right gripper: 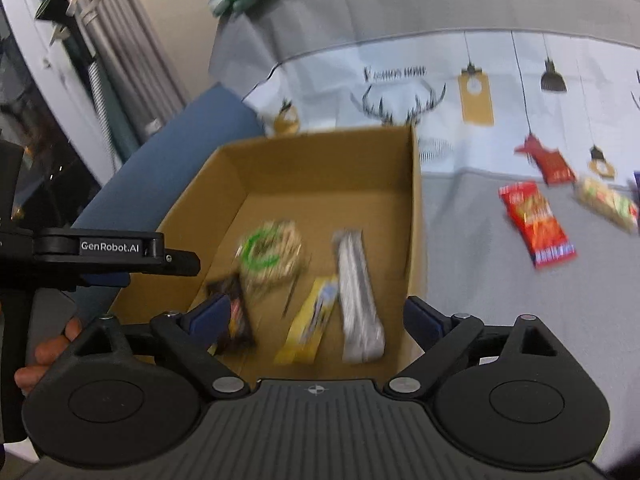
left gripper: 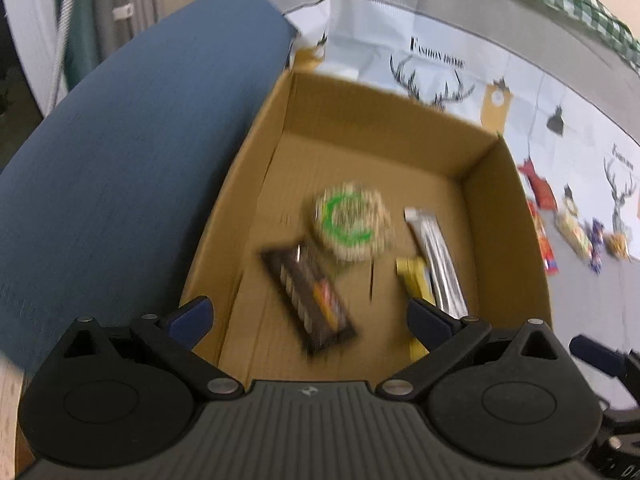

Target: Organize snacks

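Over the cardboard box we hold both grippers, each pointing down into it. Our left gripper has its jaws spread wide with nothing between the blue pads; our right gripper is likewise wide open and grips nothing. No earlier view lets us say more of their motion.

Four snacks lie on the box floor. Nearest the middle is a round pack with a green ring, pale and grainy-looking, though blur hides its print. Just beside it, toward the blue cushion, lies a dark brown bar, set at a slant and touching or nearly touching the round pack; we cannot tell which. Toward the other wall lie a silver wrapper and a yellow pack, side by side and touching.

Outside the box, on the printed cloth with antlers and lamps, we see more snacks: a red bag well apart from the box, a smaller red packet beyond it, and a pale pack with green near the frame's edge.
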Motion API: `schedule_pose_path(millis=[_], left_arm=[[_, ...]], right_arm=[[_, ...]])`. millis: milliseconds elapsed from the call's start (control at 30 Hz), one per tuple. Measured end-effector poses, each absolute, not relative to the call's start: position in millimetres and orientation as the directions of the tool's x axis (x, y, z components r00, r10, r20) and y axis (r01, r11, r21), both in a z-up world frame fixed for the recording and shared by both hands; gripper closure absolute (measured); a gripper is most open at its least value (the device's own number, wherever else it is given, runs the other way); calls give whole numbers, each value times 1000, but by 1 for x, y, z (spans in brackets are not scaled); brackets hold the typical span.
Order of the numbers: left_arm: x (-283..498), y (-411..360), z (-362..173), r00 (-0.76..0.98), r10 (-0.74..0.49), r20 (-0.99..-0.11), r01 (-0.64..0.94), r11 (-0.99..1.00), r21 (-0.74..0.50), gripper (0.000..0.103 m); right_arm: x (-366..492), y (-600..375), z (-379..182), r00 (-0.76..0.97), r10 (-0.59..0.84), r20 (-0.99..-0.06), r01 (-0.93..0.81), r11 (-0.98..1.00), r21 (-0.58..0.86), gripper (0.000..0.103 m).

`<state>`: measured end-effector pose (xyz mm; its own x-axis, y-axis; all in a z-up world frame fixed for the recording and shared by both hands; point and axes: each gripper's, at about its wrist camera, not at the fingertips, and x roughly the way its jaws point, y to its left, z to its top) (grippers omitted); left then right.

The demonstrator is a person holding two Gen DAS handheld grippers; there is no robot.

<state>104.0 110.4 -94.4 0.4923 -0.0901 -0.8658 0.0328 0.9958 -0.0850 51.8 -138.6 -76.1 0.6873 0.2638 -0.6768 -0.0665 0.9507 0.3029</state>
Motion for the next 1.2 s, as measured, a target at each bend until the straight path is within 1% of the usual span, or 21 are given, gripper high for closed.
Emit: schedule_pose_path(millis=[67, 267, 400, 600, 867, 1200], left_arm=[[79, 113, -89, 490, -70, -869, 13, 997, -74, 0], [10, 119, -62, 519, -75, -851, 21, 997, -76, 0], [-28, 111, -53, 557, -64, -828, 26, 998, -60, 0], [-70, 90, -41, 588, -100, -803, 90, 994, -58, 0], [-104, 80, -27, 626, -115, -771, 115, 992, -54, 0], [-113, 80, -17, 646, -115, -755, 121, 991, -48, 0]], right_arm=[[30, -133, -67, 681, 275, -679, -84, 950, 301, 5], [-34, -115, -33, 715, 276, -642, -156, 959, 238, 1], [-74, -104, -13, 768, 244, -593, -196, 970, 145, 1], [-116, -110, 6, 818, 217, -533, -169, 976, 139, 1], [-150, -117, 16, 851, 216, -479, -161, 975, 155, 1], [-164, -113, 24, 866, 226, -447, -181, 973, 141, 1]])
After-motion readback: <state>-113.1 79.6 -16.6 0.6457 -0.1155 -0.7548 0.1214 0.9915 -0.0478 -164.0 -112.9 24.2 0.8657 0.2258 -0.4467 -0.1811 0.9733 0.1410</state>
